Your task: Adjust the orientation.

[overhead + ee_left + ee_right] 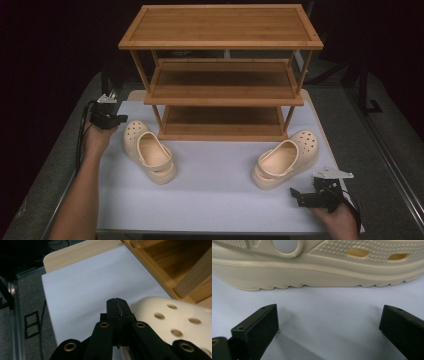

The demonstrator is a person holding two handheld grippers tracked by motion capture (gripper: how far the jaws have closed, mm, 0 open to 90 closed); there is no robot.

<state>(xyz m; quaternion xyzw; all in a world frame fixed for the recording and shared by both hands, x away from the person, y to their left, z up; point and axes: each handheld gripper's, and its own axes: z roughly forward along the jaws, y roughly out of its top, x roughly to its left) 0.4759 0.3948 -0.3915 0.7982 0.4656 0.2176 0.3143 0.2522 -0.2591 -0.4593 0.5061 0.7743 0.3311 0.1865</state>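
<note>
White table (pixel 215 185) — bare wooden rack (pixel 222 75), two clogs before it; left hand-held gripper (pixel 117 305) pressed together, right hand-held gripper (pixel 329 322) spread.

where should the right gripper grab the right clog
Probably the side wall of the right clog at its foot opening: a thin upright edge the jaws can straddle. The right gripper is open on the near side, facing the clog's thick sole; that looks too wide, so come from above.

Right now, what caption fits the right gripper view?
Right gripper, jaws open, faces the side of a cream clog on the white table cover.
</note>
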